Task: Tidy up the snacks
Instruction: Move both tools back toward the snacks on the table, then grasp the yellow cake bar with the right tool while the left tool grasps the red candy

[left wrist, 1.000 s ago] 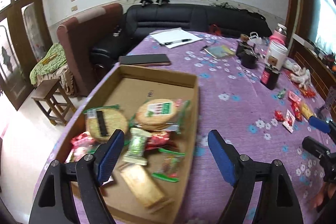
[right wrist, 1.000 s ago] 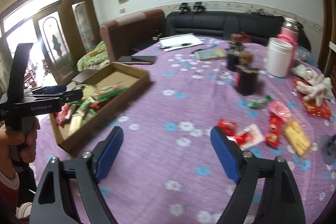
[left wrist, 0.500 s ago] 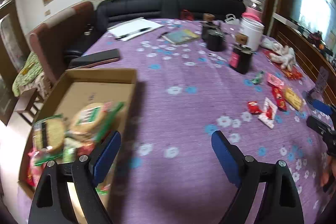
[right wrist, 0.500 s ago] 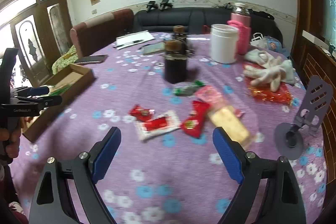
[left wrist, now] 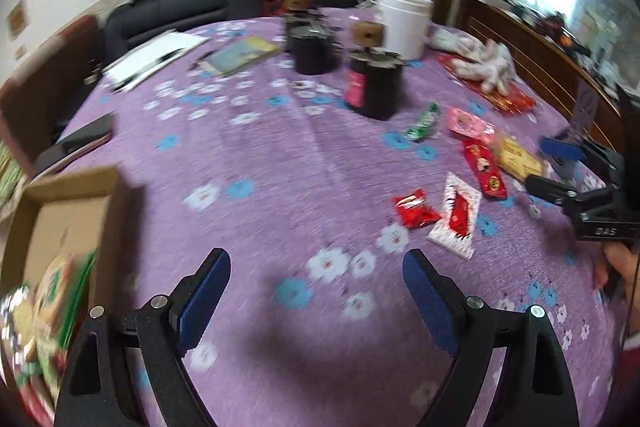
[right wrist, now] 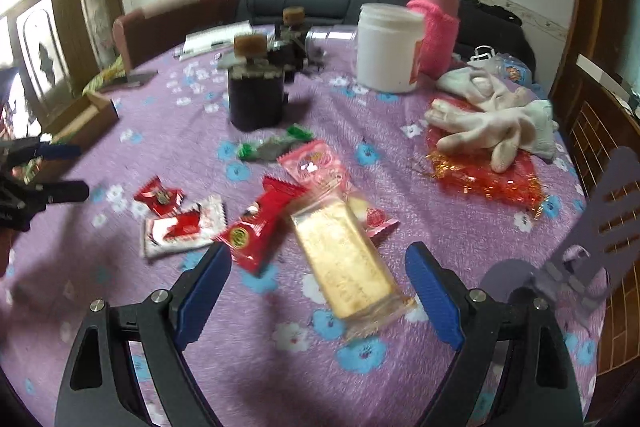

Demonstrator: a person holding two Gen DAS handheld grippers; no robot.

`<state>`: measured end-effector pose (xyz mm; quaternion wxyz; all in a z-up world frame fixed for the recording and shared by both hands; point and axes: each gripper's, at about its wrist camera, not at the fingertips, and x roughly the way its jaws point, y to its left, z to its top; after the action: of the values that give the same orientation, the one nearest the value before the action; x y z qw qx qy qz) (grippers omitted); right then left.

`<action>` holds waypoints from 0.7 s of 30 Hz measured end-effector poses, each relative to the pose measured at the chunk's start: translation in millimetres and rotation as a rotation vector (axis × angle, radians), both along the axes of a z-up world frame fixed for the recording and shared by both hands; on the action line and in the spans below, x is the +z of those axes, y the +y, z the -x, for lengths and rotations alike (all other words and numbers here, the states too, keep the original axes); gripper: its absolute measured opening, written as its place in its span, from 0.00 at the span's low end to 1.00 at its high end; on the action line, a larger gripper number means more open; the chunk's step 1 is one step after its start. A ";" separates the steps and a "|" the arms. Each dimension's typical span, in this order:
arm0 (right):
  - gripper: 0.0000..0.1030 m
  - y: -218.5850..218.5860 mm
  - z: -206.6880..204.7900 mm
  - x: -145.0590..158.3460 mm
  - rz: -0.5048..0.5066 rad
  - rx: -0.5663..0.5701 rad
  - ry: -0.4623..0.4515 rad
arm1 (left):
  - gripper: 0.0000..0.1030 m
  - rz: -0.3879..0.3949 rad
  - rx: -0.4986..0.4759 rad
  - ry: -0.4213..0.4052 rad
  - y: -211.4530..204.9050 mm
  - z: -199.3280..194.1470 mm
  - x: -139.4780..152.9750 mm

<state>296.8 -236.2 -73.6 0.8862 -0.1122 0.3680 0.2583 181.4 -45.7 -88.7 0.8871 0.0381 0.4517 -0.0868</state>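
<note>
From the left wrist we see our left gripper [left wrist: 316, 287] with its jaws wide apart and empty over bare purple tablecloth [left wrist: 280, 155]. Only this view shows inside the cardboard box [left wrist: 68, 203] at the near left: blurred snack packets [left wrist: 48, 307] fill its near end. Loose snacks lie far right.

From the right wrist, our right gripper [right wrist: 318, 281] is spread open, nothing clamped, and a long cracker pack [right wrist: 344, 259] lies between its fingers. To its left lie a red packet [right wrist: 260, 223] and a white-and-red packet [right wrist: 182, 227]. Here the box [right wrist: 86, 123] shows only its outer wall, far left.
</note>
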 end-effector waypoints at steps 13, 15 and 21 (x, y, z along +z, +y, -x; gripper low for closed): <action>0.33 -3.9 -4.2 -11.0 -0.028 -0.003 0.053 | 0.88 -0.033 -0.221 0.042 -48.8 -42.0 -15.4; 0.33 -6.6 0.4 -9.1 -0.054 -0.010 0.053 | 0.88 -0.036 -0.219 0.038 -53.7 -45.8 -16.5; 0.33 -9.0 16.6 1.3 -0.122 -0.004 0.045 | 0.71 -0.044 -0.189 0.074 -59.6 -55.1 -29.1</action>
<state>280.3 -245.2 -72.3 0.8833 -0.0516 0.3718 0.2810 236.5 -105.3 -117.8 0.8568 0.0966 0.4802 -0.1613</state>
